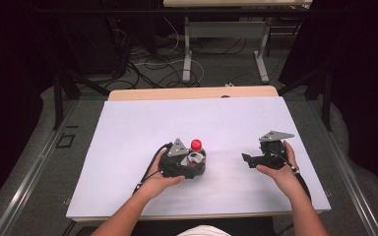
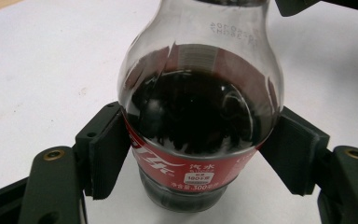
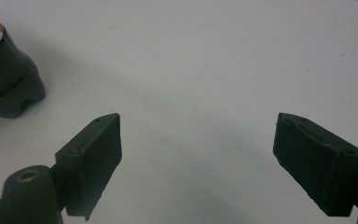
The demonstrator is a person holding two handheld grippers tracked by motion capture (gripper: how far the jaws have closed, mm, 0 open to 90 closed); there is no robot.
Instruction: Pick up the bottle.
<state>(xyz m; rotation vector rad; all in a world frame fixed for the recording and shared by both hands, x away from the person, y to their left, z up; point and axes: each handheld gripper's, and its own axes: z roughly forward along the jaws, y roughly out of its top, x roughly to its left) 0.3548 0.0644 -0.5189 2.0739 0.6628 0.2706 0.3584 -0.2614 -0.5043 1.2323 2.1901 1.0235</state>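
Note:
A small cola bottle (image 1: 196, 153) with a red cap (image 1: 196, 144) and a red label stands upright on the white table top (image 1: 142, 128), left of centre. My left gripper (image 1: 193, 164) is shut on it. In the left gripper view both black pads (image 2: 106, 154) press against the bottle (image 2: 200, 107) at label height, and dark cola fills its lower half. My right gripper (image 1: 246, 160) sits to the right, apart from the bottle, and points left toward it. In the right gripper view that gripper (image 3: 198, 154) is open wide over bare table, with the bottle's base (image 3: 7, 86) at the upper left.
A white sheet covers the table, with a wooden strip (image 1: 192, 93) showing along the far edge. Beyond it are metal table legs (image 1: 187, 54) and loose cables (image 1: 147, 69) on the floor. Dark frame bars (image 1: 59, 93) stand at both sides.

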